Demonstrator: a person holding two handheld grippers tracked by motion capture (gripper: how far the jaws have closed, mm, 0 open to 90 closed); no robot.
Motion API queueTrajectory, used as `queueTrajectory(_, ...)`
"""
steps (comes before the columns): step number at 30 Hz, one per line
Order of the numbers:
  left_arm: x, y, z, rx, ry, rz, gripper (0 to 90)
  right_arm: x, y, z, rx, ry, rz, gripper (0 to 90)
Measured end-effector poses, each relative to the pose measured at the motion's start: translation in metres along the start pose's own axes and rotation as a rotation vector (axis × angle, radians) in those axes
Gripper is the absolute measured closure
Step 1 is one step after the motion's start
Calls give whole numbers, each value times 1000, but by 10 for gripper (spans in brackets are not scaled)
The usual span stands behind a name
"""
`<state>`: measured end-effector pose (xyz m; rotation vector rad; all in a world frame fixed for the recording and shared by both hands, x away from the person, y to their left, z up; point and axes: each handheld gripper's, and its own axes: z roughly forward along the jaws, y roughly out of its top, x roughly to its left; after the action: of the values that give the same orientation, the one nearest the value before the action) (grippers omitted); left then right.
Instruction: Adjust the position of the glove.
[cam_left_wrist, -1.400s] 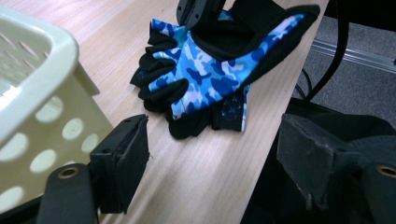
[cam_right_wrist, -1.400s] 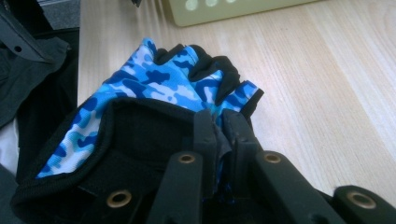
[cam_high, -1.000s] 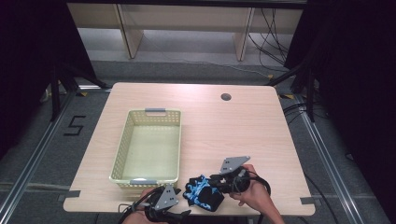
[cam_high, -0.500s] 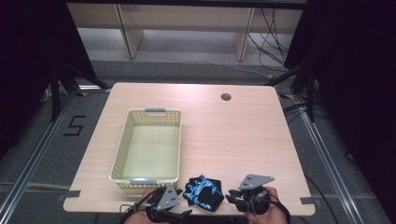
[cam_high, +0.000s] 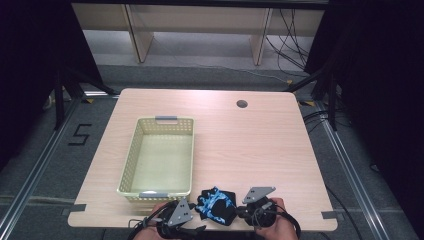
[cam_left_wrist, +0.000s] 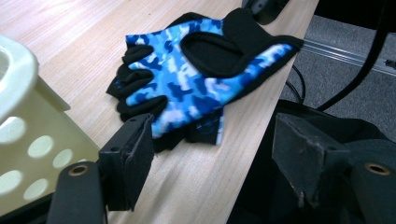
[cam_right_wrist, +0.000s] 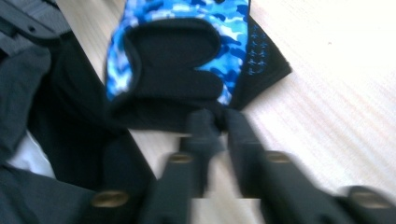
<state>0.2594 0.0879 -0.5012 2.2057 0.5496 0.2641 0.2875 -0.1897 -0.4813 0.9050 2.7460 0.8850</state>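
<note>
Camouflage-blue fingerless glove (cam_high: 216, 203) lay at the counter's (cam_high: 250, 145) near edge, just beside the empty yellow basket (cam_high: 131, 155). Left gripper (cam_left_wrist: 212, 154) hung spread wide before it; right gripper (cam_right_wrist: 218, 122), blurred, seemed nearly pressed together at its cuff. Likely next: pinch it, lift it into the basket.

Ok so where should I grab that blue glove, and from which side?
Probably the glove's cuff end, the black flap that reaches the table's near edge. It lies flat with a second black layer under it, so a top pinch could take one layer. Slide the open left claw in low from the near edge, one jaw over, one under; the basket blocks the left side.
</note>
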Motion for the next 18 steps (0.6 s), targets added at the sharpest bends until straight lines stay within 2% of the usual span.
queueTrajectory(1,0,0,1,-11,1,-5,285,0,0,1,-1,-5,3,879)
queueTrajectory(2,-1,-1,2,-22,7,-22,286,-3,-1,-1,-5,-16,-18,883)
queueTrajectory(3,2,0,1,-5,2,-2,286,-3,0,-3,0,-23,6,884)
queueTrajectory(4,1,0,1,-9,7,-9,286,-4,1,-5,8,-27,3,884)
queueTrajectory(7,1,-1,1,1,1,-7,288,-11,6,-9,-27,-11,-46,885)
queueTrajectory(9,1,-1,1,-3,12,-6,290,-11,8,-13,-27,5,-47,885)
queueTrajectory(10,2,-1,2,-6,5,-8,297,-14,16,-16,-55,8,-81,885)
queueTrajectory(11,3,0,3,3,9,4,303,-16,18,-18,-52,14,-122,885)
queueTrajectory(13,3,0,3,5,8,-1,314,-16,21,-20,-59,22,-111,885)
queueTrajectory(14,2,0,3,1,11,-8,329,-21,29,-21,-51,21,-178,885)
queueTrajectory(15,2,0,3,1,11,-8,335,-21,29,-21,-51,21,-178,885)
queueTrajectory(16,1,-1,4,-1,12,-6,339,-25,37,-20,-46,51,-216,885)
queueTrajectory(17,1,-1,4,-1,12,-6,343,-25,37,-20,-46,51,-216,885)
queueTrajectory(18,2,-1,4,20,2,-6,347,-32,46,-17,-26,84,-272,885)
